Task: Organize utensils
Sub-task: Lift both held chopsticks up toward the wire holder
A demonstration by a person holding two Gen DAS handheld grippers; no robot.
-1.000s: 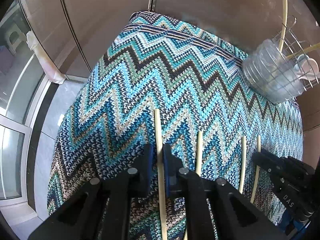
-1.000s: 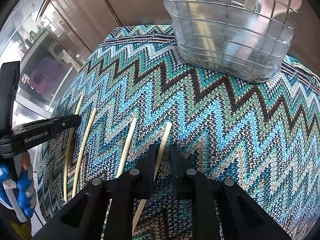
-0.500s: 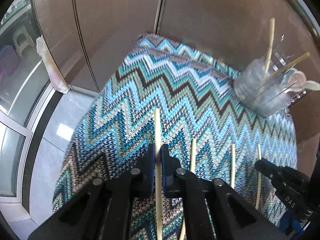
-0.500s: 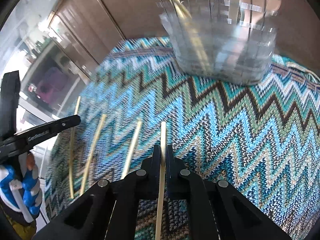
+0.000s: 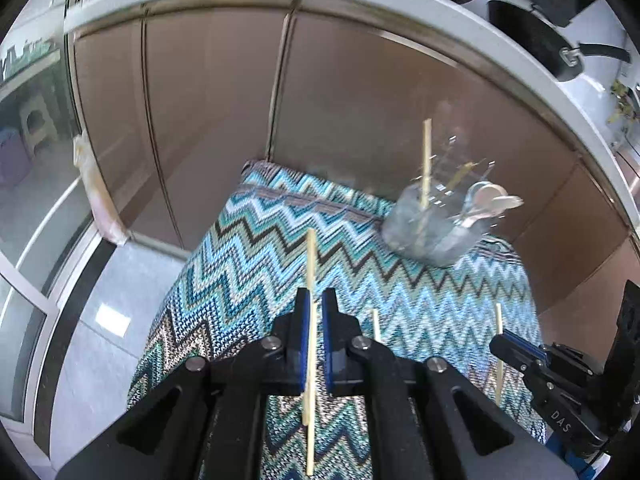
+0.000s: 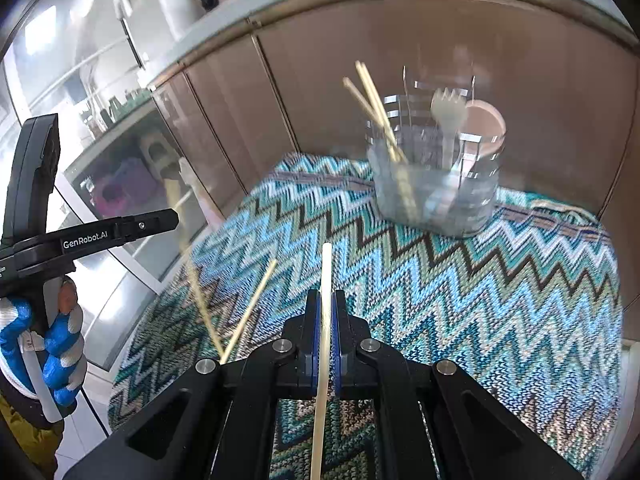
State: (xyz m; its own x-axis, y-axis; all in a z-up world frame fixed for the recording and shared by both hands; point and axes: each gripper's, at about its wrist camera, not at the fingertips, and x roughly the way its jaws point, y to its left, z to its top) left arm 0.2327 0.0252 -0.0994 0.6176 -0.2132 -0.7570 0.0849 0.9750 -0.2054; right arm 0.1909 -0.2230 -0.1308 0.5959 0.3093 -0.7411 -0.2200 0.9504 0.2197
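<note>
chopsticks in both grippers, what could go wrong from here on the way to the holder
1. Each chopstick is pinched at one point only: the left gripper holds one, the right gripper another. Either could pivot or slip in transit.
2. The holder already has chopsticks and a fork sticking up, so an incoming tip may catch on them.
3. Both grippers heading for the same holder could collide.

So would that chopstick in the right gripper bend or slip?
Probably stiff: the chopstick stays straight though the right gripper pinches it at only one spot. Being thin and smooth-looking, it might swivel or slide between the pads.
</note>
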